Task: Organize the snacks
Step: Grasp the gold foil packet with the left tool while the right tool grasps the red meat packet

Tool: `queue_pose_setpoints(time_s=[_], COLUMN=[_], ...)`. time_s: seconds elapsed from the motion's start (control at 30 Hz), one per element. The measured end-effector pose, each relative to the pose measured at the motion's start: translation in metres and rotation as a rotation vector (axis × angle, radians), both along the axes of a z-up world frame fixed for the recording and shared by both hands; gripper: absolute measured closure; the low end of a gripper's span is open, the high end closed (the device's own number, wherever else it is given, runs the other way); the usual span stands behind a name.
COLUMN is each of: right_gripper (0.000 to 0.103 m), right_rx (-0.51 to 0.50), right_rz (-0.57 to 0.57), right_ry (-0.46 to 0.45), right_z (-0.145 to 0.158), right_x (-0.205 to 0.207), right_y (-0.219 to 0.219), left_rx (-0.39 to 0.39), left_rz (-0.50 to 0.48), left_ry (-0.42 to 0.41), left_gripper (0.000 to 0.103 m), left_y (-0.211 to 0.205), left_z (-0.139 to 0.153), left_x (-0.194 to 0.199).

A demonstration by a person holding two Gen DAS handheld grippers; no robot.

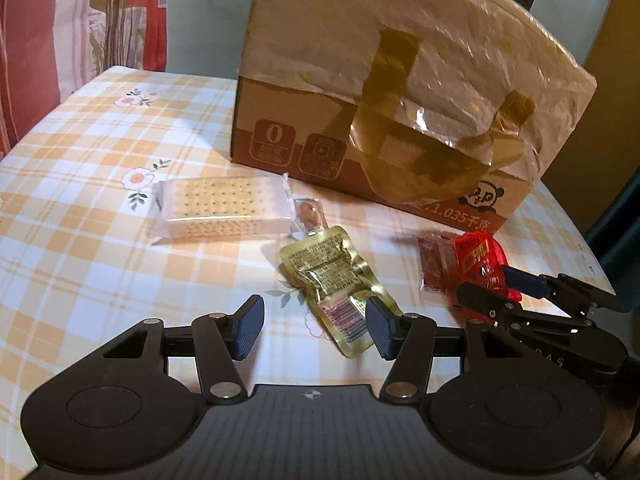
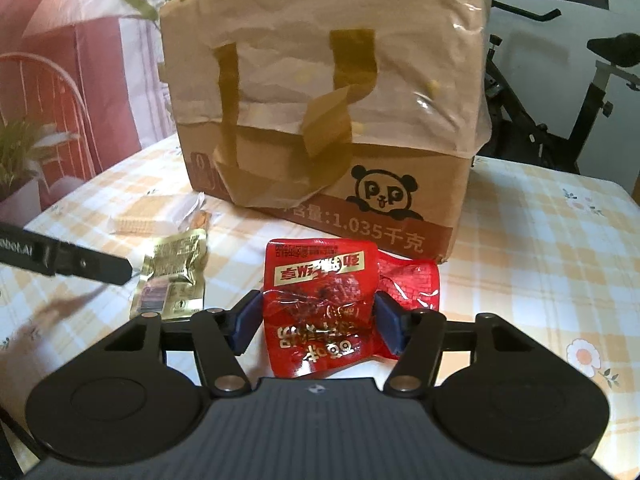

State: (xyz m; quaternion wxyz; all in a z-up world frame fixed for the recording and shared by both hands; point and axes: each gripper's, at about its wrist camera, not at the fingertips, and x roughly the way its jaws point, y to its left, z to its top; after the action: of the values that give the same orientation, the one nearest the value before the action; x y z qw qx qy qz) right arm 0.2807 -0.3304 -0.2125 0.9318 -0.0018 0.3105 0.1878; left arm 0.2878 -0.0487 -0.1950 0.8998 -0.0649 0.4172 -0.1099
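Observation:
My right gripper (image 2: 316, 324) is shut on a red snack packet (image 2: 320, 300), its blue pads pressing both sides; the packet also shows in the left wrist view (image 1: 480, 264) between that gripper's fingers. My left gripper (image 1: 315, 326) is open and empty, just above the table, with a gold foil pouch (image 1: 336, 284) lying beside its right pad. The pouch also shows in the right wrist view (image 2: 172, 280). A clear-wrapped cracker pack (image 1: 224, 208) lies further left. A small brown sachet (image 1: 310, 214) and a dark red sachet (image 1: 434, 264) lie on the cloth.
A large cardboard box (image 1: 400, 92) with crumpled tape and a panda print (image 2: 384, 196) stands at the back of the checked tablecloth (image 1: 80, 208). An exercise bike (image 2: 560, 100) is behind the table on the right. A red patterned curtain (image 1: 48, 20) hangs at left.

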Motion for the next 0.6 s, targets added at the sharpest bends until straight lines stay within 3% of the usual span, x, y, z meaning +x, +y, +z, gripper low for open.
queue_pose_setpoints(time_s=[0.27,0.47,0.6], right_gripper=[0.04,0.04,0.04], right_rx=[0.018,0.032,0.037], right_rz=[-0.008,-0.004,0.0], right_ry=[-0.004,-0.002,0.002], right_z=[-0.001,-0.001,-0.001], right_x=[0.0,0.0,0.0], right_y=[-0.003,-0.005,-0.005], left_rx=[0.032,0.094,0.151], left_rz=[0.04,0.046,0.019], left_ry=[0.008,-0.002,-0.027], left_gripper=[0.044,0.028,0.026], left_y=[-0.021,-0.042,-0.052], left_z=[-0.009,-0.013,-0.016], left_x=[0.026,0.041,0.038])
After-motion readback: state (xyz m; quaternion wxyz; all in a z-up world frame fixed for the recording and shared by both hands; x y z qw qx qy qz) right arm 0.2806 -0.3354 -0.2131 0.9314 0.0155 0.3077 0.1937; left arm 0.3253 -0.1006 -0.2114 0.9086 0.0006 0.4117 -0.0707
